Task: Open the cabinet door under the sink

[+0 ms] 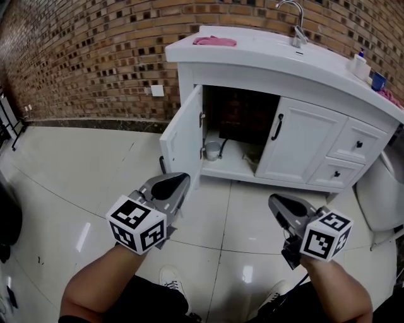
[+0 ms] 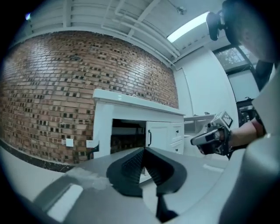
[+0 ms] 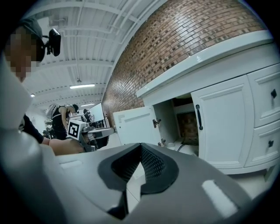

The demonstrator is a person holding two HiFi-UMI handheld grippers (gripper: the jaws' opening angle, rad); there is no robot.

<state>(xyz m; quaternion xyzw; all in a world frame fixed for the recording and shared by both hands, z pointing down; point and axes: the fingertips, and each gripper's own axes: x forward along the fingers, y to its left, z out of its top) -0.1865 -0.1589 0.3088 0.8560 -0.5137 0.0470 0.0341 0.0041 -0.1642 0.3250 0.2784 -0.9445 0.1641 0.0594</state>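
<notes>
The cabinet door (image 1: 183, 135) stands swung wide open at the left end of the white vanity (image 1: 303, 94), well apart from both grippers. The left gripper (image 1: 178, 181) has its dark ribbed fingers (image 2: 131, 168) pressed together with nothing between them, and it is held level above the floor just in front of the open door's lower edge. The right gripper (image 1: 275, 202) matches it. Its fingers (image 3: 153, 168) are closed tip to tip and empty, and they point toward the vanity from a spot below the second door (image 1: 300, 145). That door is closed and carries a black bar handle (image 1: 277, 127). Each gripper carries a marker cube at the wrist, and the person's bare forearms reach in from the bottom of the head view.

Behind the open door the dark compartment shows a small grey cup-like fitting (image 1: 213, 150) on its floor. Right of the closed door are two drawers (image 1: 357, 143) with black knobs. On the white bench (image 1: 252, 47) above lie a pink cloth (image 1: 214, 41) at the left, a chrome faucet (image 1: 291, 16) near the middle, and a white bottle (image 1: 360, 63) with a blue cup (image 1: 377, 81) at the right end. A brick wall (image 1: 82, 57) rises behind, and glossy pale tiles (image 1: 82, 183) cover the floor. In the right gripper view, other people stand at a workstation (image 3: 98, 127) far across the room.
</notes>
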